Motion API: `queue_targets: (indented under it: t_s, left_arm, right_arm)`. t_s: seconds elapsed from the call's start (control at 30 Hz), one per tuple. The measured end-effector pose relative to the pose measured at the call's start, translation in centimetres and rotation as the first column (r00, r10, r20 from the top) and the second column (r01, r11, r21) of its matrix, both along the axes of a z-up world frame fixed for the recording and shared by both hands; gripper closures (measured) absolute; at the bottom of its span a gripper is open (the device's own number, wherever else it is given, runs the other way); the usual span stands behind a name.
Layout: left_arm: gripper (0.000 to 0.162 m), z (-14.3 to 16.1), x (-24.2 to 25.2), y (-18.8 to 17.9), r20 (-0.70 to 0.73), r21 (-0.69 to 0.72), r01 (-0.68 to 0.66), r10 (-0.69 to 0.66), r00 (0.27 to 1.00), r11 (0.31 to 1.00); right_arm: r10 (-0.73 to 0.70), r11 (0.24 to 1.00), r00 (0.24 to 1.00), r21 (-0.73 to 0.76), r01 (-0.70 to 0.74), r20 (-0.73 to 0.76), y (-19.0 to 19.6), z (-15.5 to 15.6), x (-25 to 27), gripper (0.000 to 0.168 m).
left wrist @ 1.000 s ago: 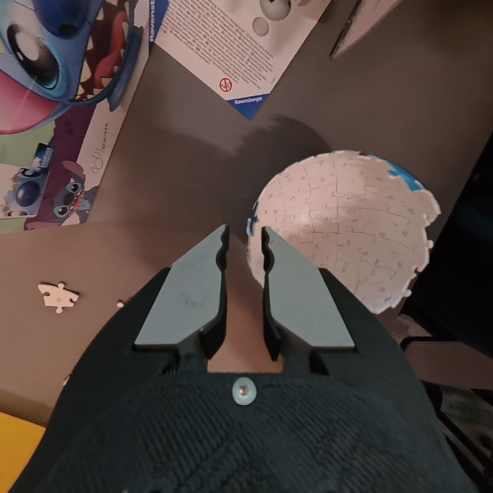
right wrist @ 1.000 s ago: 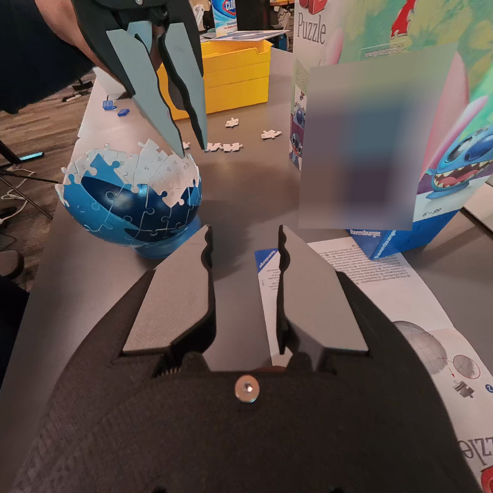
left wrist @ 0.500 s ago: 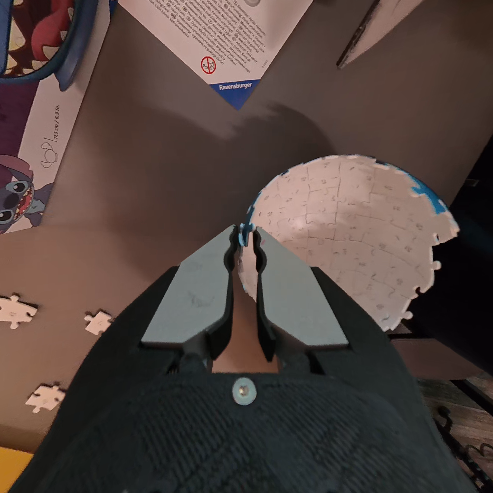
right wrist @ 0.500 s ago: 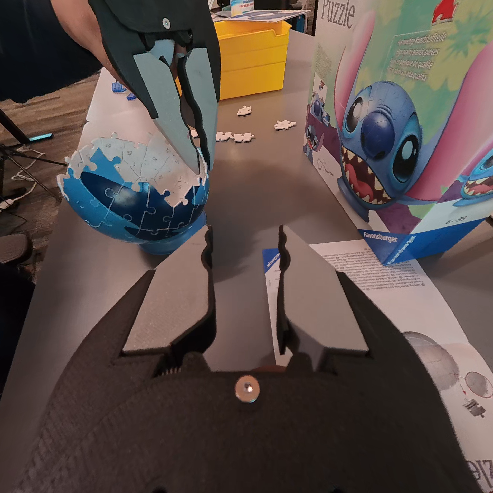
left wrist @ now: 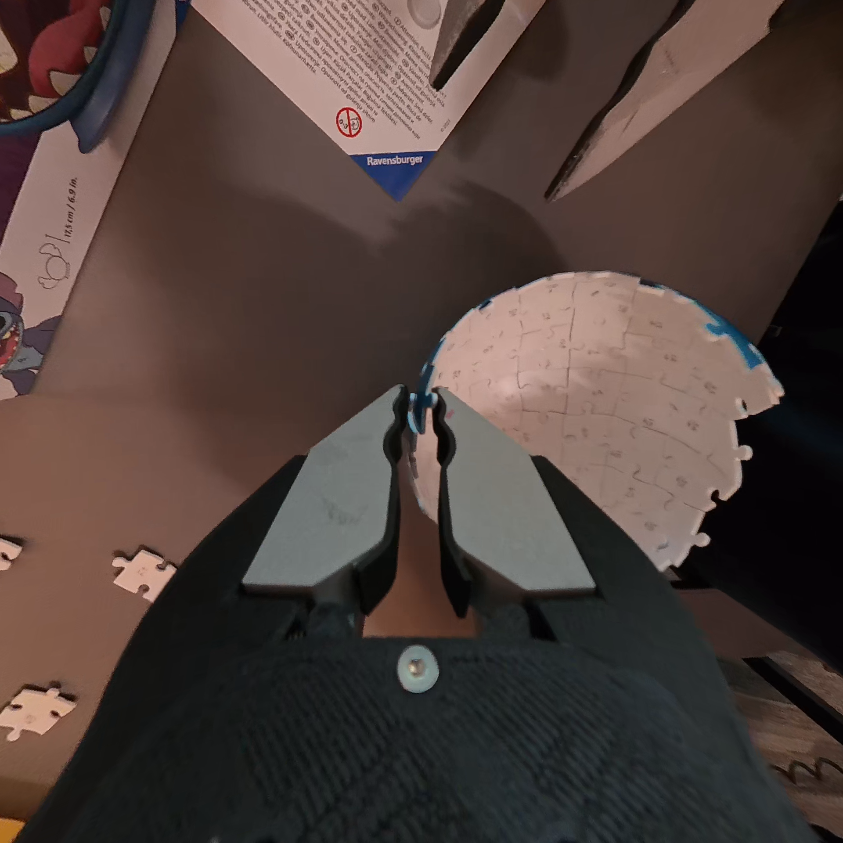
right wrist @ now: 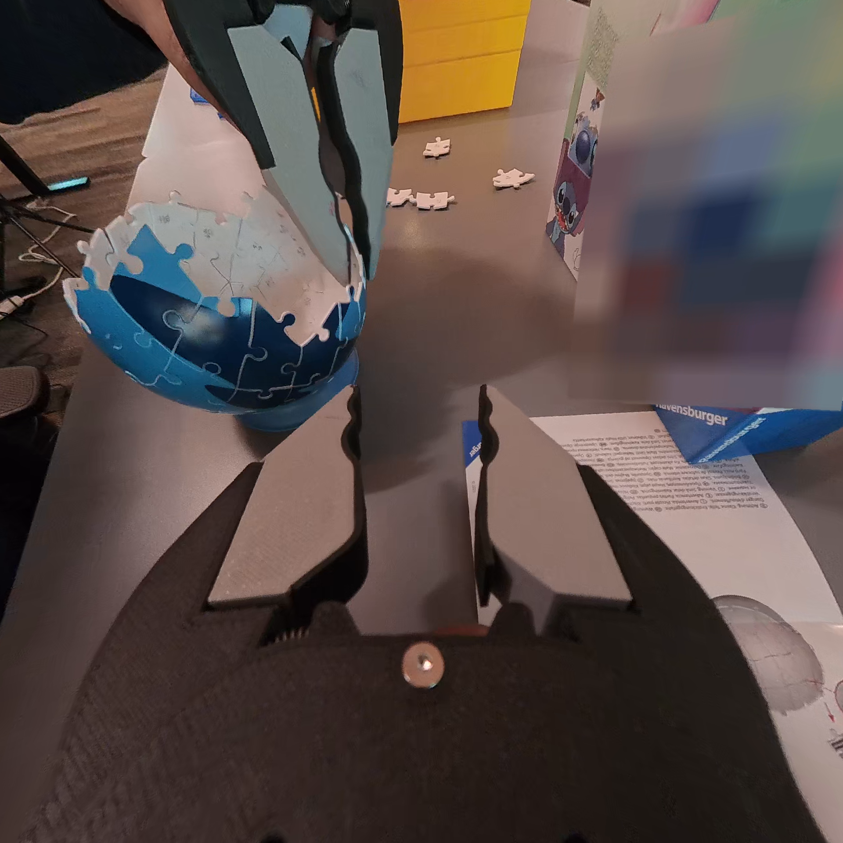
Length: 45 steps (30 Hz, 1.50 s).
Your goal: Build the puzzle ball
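Left tool (left wrist: 422,403) clamped on ball (left wrist: 593,410) rim; half-built ball sits on stand at tabletop (left wrist: 273,296) edge. Right tool (right wrist: 417,397) apart, empty. Risks: hard pinch popping rim pieces, sideways pull tipping ball off.

Half-built blue puzzle ball (right wrist: 219,337), open side up.

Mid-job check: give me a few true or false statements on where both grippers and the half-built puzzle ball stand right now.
1. The left gripper is shut on the puzzle ball rim. True.
2. The right gripper holds a loose piece. False: it is open and empty.
3. The ball sits on a blue stand. True.
4. The ball is complete. False: its top is open.
5. Loose pieces lie inside the yellow tray. False: they lie on the table.
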<state>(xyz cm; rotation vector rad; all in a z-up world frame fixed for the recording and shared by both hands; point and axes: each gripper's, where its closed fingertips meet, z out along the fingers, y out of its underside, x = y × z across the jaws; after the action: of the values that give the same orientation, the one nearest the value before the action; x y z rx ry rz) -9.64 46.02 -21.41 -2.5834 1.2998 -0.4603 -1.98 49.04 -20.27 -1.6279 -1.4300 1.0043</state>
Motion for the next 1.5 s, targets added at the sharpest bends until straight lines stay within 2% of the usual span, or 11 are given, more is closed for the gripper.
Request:
queue_targets:
  t_s: [0.13, 0.73, 1.03, 1.13, 1.23, 1.5]
  left_arm:
    - [0.159, -0.2, -0.3, 0.2, -0.045, 0.039, 0.018, -0.016, 0.999, 0.999]
    - [0.161, 0.1, 0.0, 0.0, -0.089, 0.085, 0.012, -0.005, 0.996, 0.996]
    - [0.16, 0.4, 0.1, 0.4, -0.049, 0.104, 0.01, -0.005, 0.999, 0.995]
    - [0.155, 0.9, 0.1, 0.2, -0.028, 0.098, 0.013, -0.01, 1.0, 0.995]
    - [0.142, 1.8, -0.3, 0.2, -0.023, 0.088, -0.02, 0.022, 0.999, 0.996]
    - [0.139, 1.3, -1.2, -0.8, -0.062, 0.051, -0.041, 0.044, 0.997, 0.998]
  right_arm:
    - [-0.003, 1.0, 1.0, 0.004, 0.003, 0.0, 0.1, 0.0, 0.0, 0.12]
    - [-0.011, 1.0, 1.0, 0.025, 0.01, 0.012, 0.1, -0.4, -0.1, 0.121]
    - [-0.006, 1.0, 1.0, 0.03, 0.005, 0.025, 0.0, -0.6, -0.1, 0.12]
    - [-0.012, 0.999, 1.0, 0.031, 0.011, 0.021, 0.1, -0.5, 0.1, 0.12]
    - [-0.017, 0.999, 1.0, 0.031, 0.016, 0.018, 0.2, -0.4, 0.2, 0.12]
    - [-0.02, 0.999, 1.0, 0.04, 0.02, 0.012, 1.1, 0.4, 0.3, 0.12]
